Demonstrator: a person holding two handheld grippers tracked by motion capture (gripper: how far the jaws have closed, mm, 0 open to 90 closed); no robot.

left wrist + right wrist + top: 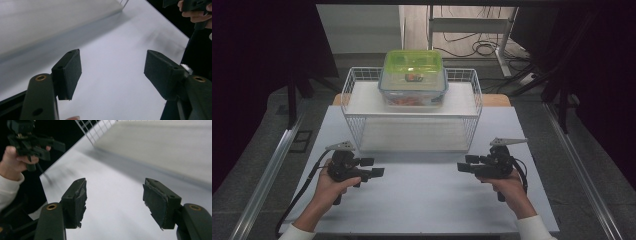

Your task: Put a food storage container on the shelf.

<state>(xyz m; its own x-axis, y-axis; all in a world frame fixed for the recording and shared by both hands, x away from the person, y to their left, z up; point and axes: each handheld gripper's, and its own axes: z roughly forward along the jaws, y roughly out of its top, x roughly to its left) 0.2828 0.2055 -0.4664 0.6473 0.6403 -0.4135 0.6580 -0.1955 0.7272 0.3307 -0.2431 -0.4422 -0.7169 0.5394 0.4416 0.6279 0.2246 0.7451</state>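
— Green-lidded clear container sits upper centre of the high view, on the raised shelf inside the white wire basket. Why up there?

— Likely so it stays contained and reachable from the front. Both hands rest low on the grey table.

— And the claws?

— The left gripper, lower left, has its jaws apart, nothing between them. The right gripper, lower right, likewise gapes empty, both pointing inward, well apart from the container.
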